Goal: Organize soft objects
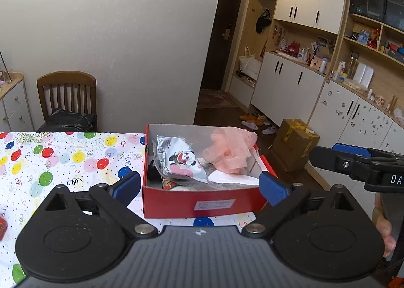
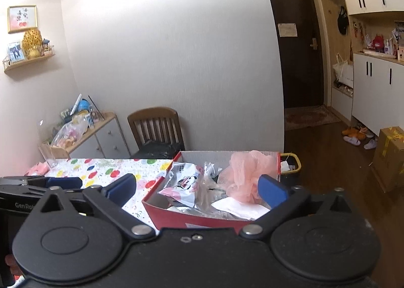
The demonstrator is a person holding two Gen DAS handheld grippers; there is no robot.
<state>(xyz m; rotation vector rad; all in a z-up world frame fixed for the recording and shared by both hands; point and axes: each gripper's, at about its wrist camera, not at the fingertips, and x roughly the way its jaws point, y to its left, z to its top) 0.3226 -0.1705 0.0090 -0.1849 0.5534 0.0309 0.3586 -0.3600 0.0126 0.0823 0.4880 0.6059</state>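
Balloon-print tablecloth (image 1: 63, 161) carries the red cardboard shoebox (image 1: 202, 202) at its far right corner; left gripper (image 1: 199, 184) spread, empty. Right view: right gripper (image 2: 197, 188) spread, empty; pink mesh pouf (image 2: 247, 174) crests the rim, could topple out.

Wooden chair (image 1: 67, 96) against wall, black bag (image 1: 68, 120) on seat; cardboard carton (image 1: 294, 144) on floor.

The table (image 1: 63, 161), covered in a balloon-print cloth, carried a red shoebox (image 1: 202, 202) at its three o'clock end. A small red object (image 1: 2, 228) lay at nine o'clock, cut off by the frame.
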